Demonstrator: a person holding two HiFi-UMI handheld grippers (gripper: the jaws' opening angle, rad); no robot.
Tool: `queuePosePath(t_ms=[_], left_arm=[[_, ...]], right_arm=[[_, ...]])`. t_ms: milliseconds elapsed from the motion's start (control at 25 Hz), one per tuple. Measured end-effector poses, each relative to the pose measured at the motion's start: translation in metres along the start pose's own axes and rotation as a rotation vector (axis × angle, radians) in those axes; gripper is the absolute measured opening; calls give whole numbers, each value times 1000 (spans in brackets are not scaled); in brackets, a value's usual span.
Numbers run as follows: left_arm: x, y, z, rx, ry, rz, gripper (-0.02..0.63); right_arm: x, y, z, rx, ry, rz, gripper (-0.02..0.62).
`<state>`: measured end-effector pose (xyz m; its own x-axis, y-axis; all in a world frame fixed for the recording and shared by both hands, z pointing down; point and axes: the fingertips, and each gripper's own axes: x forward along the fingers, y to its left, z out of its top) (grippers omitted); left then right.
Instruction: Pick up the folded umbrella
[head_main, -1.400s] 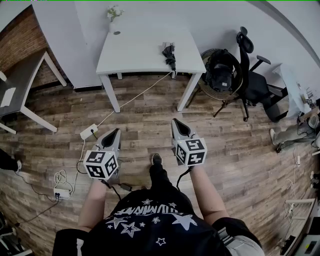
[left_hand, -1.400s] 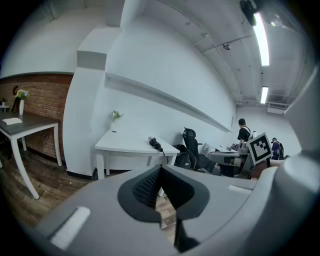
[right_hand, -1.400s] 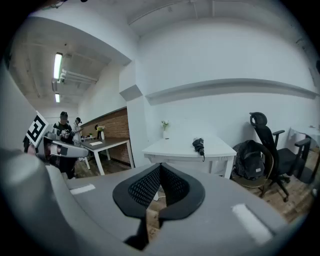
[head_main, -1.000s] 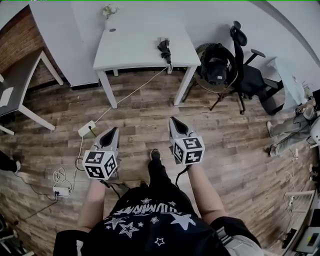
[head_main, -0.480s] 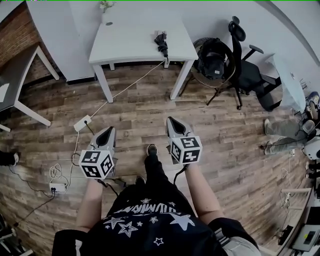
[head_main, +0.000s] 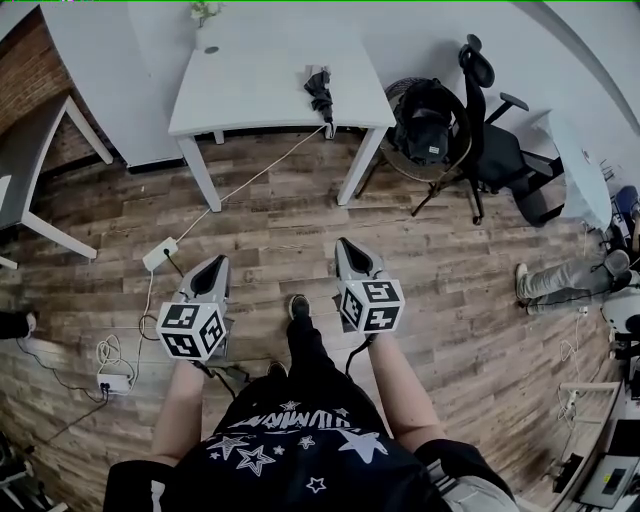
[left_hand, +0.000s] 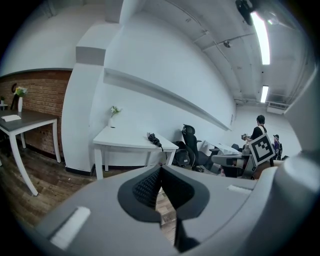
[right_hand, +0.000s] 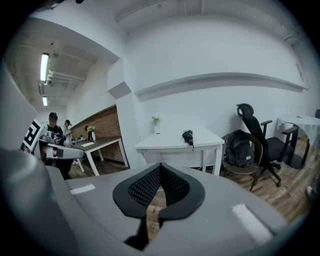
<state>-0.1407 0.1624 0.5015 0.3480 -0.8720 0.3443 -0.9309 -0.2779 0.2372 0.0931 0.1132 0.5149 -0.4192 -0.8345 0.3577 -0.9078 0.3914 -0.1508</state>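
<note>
A black folded umbrella (head_main: 320, 92) lies near the right front edge of a white table (head_main: 250, 85) far ahead of me. It also shows small on the table in the left gripper view (left_hand: 153, 139) and the right gripper view (right_hand: 188, 136). My left gripper (head_main: 217, 266) and right gripper (head_main: 351, 248) are held side by side over the wooden floor, well short of the table. Both have their jaws shut with nothing between them.
A small vase with a plant (head_main: 206, 14) stands at the table's back left. A black office chair with a backpack (head_main: 440, 120) sits right of the table. A power strip (head_main: 160, 253) and cables lie on the floor at left. A dark desk (head_main: 30, 160) stands at far left.
Both grippers have stayed level with each other and shut. The view has shifted as I walk; the table and umbrella sit slightly higher and further left in the head view.
</note>
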Motion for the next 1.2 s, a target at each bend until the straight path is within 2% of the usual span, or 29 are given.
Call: queuePosePath(t_ms=[240, 680, 1000, 1200], left_arm=[[55, 12, 26, 2, 0, 5, 3], [163, 29, 92, 23, -19, 45, 3], [224, 33, 116, 32, -21, 61, 3], [246, 33, 121, 20, -8, 61, 3]], right_arm=[[53, -28, 28, 8, -8, 3, 17], [161, -89, 102, 22, -48, 48, 17], [212, -129, 129, -4, -40, 78, 17], [228, -148, 131, 40, -20, 58, 17]])
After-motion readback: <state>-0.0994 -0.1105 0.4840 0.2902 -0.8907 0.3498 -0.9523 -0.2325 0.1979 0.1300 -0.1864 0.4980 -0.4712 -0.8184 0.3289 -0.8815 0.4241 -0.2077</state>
